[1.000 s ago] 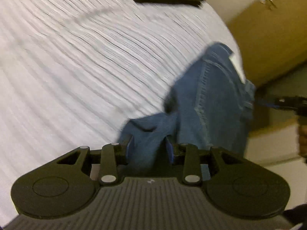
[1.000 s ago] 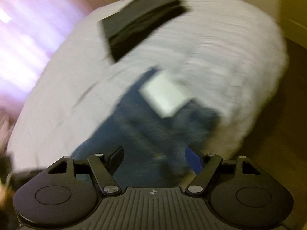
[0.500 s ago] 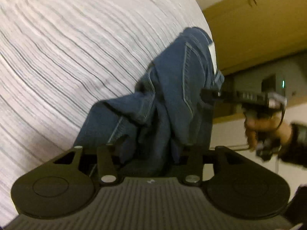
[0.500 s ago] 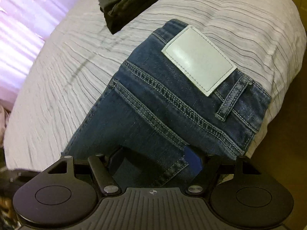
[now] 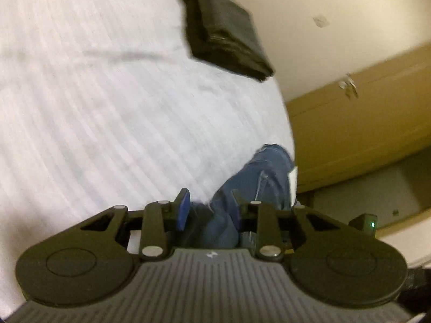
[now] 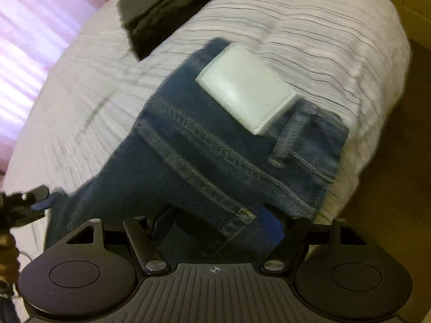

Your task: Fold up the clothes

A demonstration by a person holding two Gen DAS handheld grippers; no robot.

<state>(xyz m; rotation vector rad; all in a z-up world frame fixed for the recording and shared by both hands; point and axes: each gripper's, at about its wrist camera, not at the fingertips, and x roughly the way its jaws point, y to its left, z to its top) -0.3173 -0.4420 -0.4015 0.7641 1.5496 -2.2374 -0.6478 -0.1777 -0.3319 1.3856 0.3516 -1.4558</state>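
The left tongs, which have just been closing, pinch the blue jeans on the striped bed, while the right tongs stay wide around the waist end.

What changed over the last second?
The left claw has just been closing around a bunched fold of the jeans. The right claw came down over the waistband end, open. Staying put: the jeans on the bed, black stack behind.
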